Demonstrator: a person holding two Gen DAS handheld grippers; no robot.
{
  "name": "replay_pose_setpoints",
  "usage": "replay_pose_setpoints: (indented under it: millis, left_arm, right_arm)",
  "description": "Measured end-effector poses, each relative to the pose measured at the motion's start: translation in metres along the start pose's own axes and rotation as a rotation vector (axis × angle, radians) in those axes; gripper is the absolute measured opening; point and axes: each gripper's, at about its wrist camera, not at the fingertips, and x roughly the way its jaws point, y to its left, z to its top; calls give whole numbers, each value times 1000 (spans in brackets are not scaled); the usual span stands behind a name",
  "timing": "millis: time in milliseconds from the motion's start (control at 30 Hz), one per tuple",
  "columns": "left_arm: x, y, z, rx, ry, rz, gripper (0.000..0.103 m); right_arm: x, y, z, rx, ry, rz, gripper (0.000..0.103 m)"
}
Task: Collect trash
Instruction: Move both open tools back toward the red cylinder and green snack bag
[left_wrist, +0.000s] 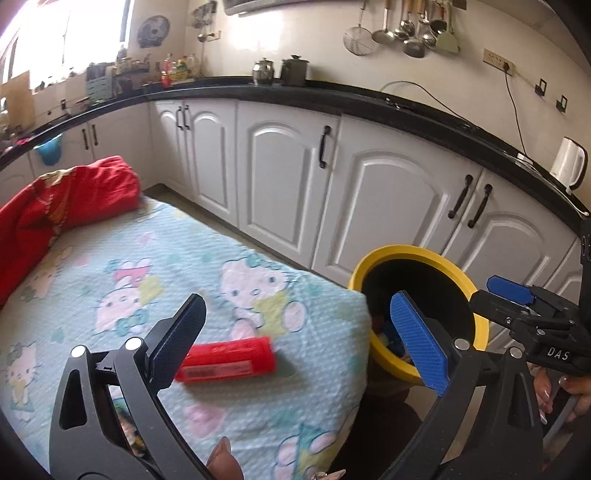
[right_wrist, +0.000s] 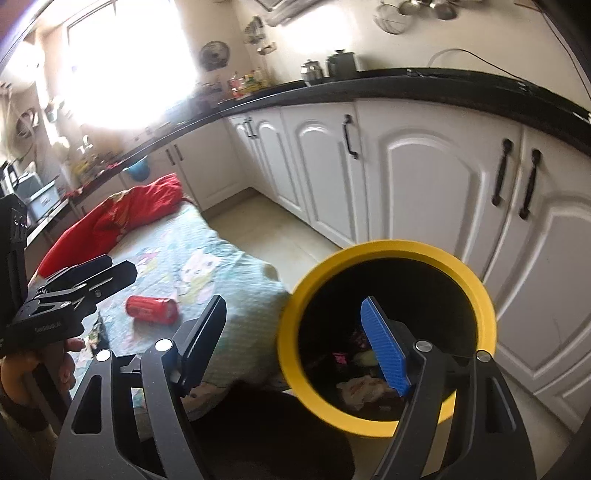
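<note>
**Both grippers hanging open beside the yellow bin**

The left gripper (left_wrist: 299, 332) is tilting downward over the near edge of the cartoon-print sheet (left_wrist: 110, 258), its 2 fingers spread wide and gripping nothing. A red can (left_wrist: 227, 359) is lying on its side on the sheet just beyond the left finger, apart from both pads.

The right gripper (right_wrist: 295, 339) is also pointing down at a slant, jaws released and empty, with its right blue pad (right_wrist: 384, 347) showing in front of the mouth of the yellow bin (right_wrist: 388, 254). The bin is standing on the floor just right of the sheet's corner, in front of the white cabinets (right_wrist: 424, 166), and crumpled trash (right_wrist: 360, 391) is lying inside it.

A hand (right_wrist: 44, 365) is wrapping the left gripper's handle at the near left of the right wrist view. A red cloth (left_wrist: 62, 199) is bunching at the sheet's far left end.
</note>
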Motion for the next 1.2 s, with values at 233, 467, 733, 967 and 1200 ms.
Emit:
replay_pose_setpoints:
  millis: [233,467,733,967,1200]
  left_arm:
    - [-21,31,-6,-44,-21,47,92]
    - [-36,58,-13,-84,-36,85,92]
    - [-46,82,-23,-123,-32,123,92]
    - [-54,102,-33,-142,-24,160,92]
    - [-62,123,-45,-161,-9,200,92]
  right_arm:
    - [4,32,1,-65,14,33,74]
    - [11,63,0,-125,29,63,74]
    - [20,90,-4,-176,50,94,75]
    - [27,111,-7,-214,69,127,76]
    - [36,129,-9,-247,88,158,76]
